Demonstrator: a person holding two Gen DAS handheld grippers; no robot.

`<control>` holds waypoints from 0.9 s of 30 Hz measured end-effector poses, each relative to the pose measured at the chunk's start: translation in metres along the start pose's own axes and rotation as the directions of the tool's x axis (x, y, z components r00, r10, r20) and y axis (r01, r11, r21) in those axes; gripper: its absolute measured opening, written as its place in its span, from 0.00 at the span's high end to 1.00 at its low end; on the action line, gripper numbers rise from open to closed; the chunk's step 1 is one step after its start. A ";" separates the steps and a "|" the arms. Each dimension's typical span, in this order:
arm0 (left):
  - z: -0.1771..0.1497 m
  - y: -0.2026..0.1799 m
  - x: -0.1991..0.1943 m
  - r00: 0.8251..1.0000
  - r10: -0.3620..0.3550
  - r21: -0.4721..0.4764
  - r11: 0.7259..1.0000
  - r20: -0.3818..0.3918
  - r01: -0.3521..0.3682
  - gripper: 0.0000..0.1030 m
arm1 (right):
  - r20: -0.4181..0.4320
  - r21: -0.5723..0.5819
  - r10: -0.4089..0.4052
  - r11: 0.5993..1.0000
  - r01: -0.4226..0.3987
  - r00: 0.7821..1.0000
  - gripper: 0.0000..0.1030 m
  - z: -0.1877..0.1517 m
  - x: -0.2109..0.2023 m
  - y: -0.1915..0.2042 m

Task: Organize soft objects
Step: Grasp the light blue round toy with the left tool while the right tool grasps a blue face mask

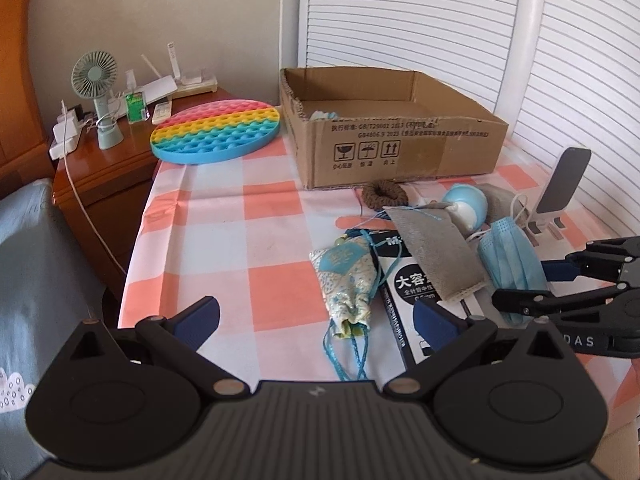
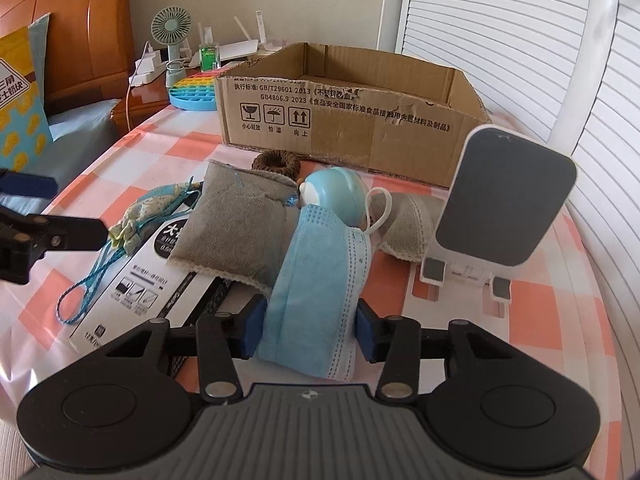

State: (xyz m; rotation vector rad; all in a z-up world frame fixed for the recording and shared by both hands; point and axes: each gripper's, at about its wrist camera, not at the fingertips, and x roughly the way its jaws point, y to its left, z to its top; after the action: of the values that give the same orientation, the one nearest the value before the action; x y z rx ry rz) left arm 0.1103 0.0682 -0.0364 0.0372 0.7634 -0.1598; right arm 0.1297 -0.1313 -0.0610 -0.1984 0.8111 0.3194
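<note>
Sitting at the back of the checked table (image 2: 560, 300), the cardboard box (image 2: 344, 120) is waiting. The right gripper (image 2: 308, 330) is bracketing the blue face mask (image 2: 320, 280), pads at its edges; whether they are pinching, I cannot tell. Its ear loop (image 2: 378, 210) is risking snagging the blue toy (image 2: 332, 192). The left gripper (image 1: 316, 320) is hanging wide, holding nothing.

You get soft, even daylight in both views, bright enough that the louvered doors (image 1: 400, 40) wash out toward white, especially right of the cardboard box (image 2: 344, 120). Shadows are faint; only a thin dark strip sits under the box's front edge. Fisheye bending curves the door slats strongly near the frame edges, and the corners go black. Focus is fair at centre, softer on the fan (image 1: 96, 76) left of the box.
</note>
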 end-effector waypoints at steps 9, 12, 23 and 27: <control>0.016 -0.025 0.010 0.997 -0.071 0.121 0.990 0.010 0.070 0.01 | -0.011 -0.026 0.055 0.998 -0.055 0.998 0.50 -0.015 -0.016 0.003; 0.029 -0.038 0.015 0.992 -0.126 0.194 0.973 0.013 0.121 0.01 | -0.006 -0.031 0.068 0.997 -0.069 0.998 0.49 -0.018 -0.018 0.003; 0.067 -0.086 0.050 0.978 -0.208 0.385 0.901 -0.016 0.199 0.01 | 0.018 -0.008 0.101 0.995 -0.101 0.995 0.40 -0.026 -0.022 -0.007; 0.074 -0.099 0.065 0.973 -0.223 0.429 0.875 -0.056 0.225 0.07 | 0.022 -0.016 0.101 0.995 -0.101 0.995 0.40 -0.028 -0.022 -0.009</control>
State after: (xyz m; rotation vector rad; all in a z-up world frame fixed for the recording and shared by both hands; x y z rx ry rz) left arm 0.1919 -0.0450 -0.0257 0.3751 0.7229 -0.5517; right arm 0.1000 -0.1522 -0.0630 -0.1674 0.7983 0.4219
